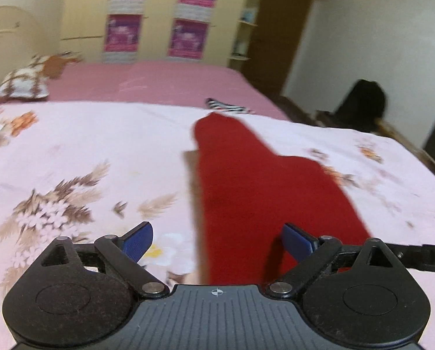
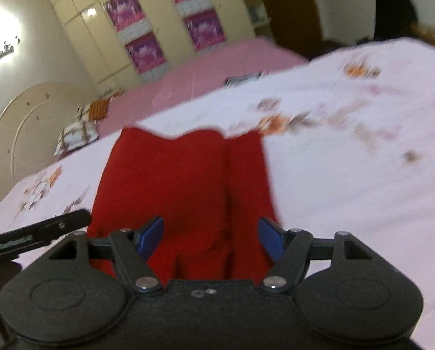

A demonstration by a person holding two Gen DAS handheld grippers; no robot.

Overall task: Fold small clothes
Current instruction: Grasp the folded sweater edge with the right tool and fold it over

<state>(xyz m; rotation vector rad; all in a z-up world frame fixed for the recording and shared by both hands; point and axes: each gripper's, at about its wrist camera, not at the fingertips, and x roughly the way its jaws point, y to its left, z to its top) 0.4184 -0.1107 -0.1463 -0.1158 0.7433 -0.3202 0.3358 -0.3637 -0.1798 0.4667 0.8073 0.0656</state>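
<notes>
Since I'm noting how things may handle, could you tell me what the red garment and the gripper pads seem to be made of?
The red garment looks like soft matte fabric, perhaps knit or fleece: no shine, rounded folds, limp edges; blur hides the weave. The blue pads on the left gripper look like woven or textured rubbery facing, matte with a fine grain, on black plastic arms; exact material is unclear.

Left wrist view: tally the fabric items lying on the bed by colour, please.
Red: 1, the red garment on the floral sheet
Black-and-white striped: 1, the striped cloth beyond it
Brown-and-white patterned: 1, the pillow at the far left
Total: 3
</notes>
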